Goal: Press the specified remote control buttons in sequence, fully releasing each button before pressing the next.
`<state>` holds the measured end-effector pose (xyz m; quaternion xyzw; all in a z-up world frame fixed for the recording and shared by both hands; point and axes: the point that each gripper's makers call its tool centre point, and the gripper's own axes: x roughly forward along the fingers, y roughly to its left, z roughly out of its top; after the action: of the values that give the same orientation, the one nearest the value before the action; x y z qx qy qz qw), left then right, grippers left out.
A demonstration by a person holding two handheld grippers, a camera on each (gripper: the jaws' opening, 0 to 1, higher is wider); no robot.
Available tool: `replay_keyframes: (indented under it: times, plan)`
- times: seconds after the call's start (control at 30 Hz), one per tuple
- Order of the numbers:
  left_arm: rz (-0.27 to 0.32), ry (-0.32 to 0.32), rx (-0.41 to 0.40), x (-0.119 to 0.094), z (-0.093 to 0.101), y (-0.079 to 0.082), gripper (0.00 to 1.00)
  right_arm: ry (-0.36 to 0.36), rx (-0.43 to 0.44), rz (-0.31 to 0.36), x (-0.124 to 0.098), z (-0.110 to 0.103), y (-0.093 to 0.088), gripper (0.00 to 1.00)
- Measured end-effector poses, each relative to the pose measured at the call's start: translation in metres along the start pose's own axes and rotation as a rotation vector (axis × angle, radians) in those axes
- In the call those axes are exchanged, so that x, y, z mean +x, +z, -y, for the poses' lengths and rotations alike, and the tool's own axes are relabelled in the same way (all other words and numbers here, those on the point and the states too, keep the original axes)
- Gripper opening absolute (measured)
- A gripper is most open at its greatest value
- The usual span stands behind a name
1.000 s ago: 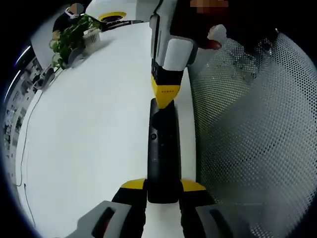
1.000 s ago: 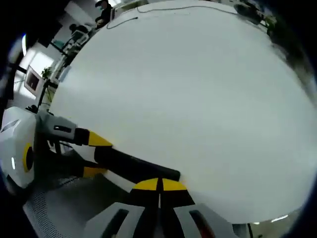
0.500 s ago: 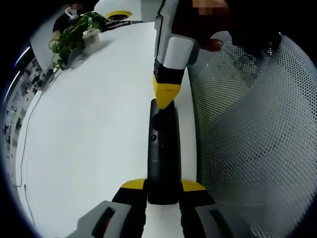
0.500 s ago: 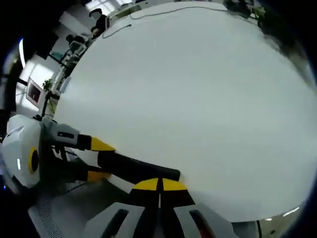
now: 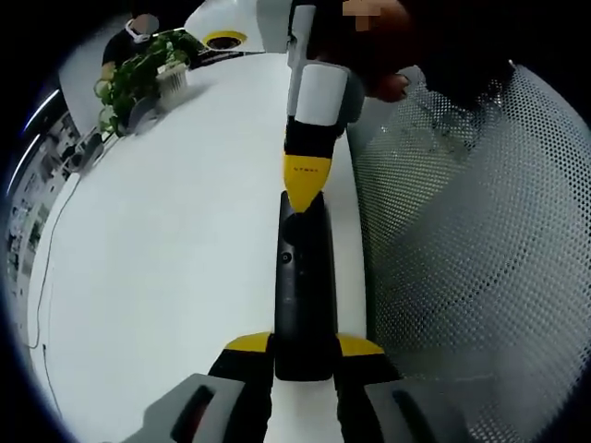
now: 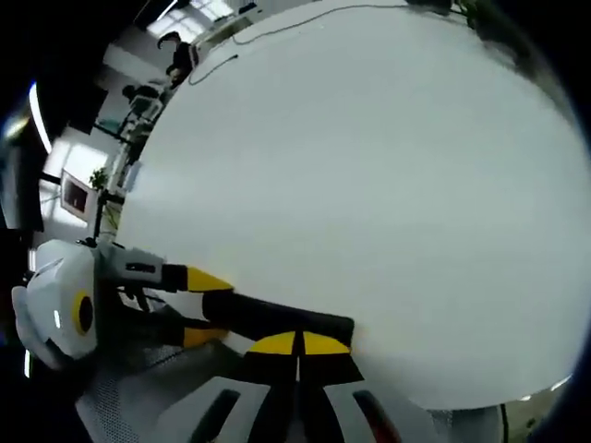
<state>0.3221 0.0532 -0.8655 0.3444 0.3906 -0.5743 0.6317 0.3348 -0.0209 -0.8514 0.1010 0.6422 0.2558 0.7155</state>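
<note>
A long black remote control (image 5: 303,277) lies lengthwise over the white table (image 5: 166,258), near its right edge. My left gripper (image 5: 303,344) is shut on the remote's near end, one yellow-tipped jaw on each side. My right gripper (image 5: 302,189) comes down from the top, held by a hand (image 5: 392,85). It is shut, and its yellow tip rests on the remote's far end. In the right gripper view the right gripper (image 6: 297,343) has its two tips together on the remote (image 6: 277,316), while the left gripper (image 6: 203,307) holds the remote from the left.
A grey mesh chair back (image 5: 462,258) stands close beside the table's right edge. A potted plant (image 5: 138,69) and a yellow-ringed object (image 5: 222,39) sit at the far end. A thin cable (image 6: 277,23) runs across the distant side of the table (image 6: 369,166).
The right gripper has swung a little to the left in the left gripper view, its tip staying at the remote's far end. The left gripper and the remote have not moved.
</note>
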Motion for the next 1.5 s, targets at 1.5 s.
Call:
replay_keyframes:
  times: [1.5]
  plan:
    - [0.010,0.000,0.004,0.000,0.000,0.001,0.25,-0.022,-0.038,0.064,0.005,-0.006,0.014,0.00]
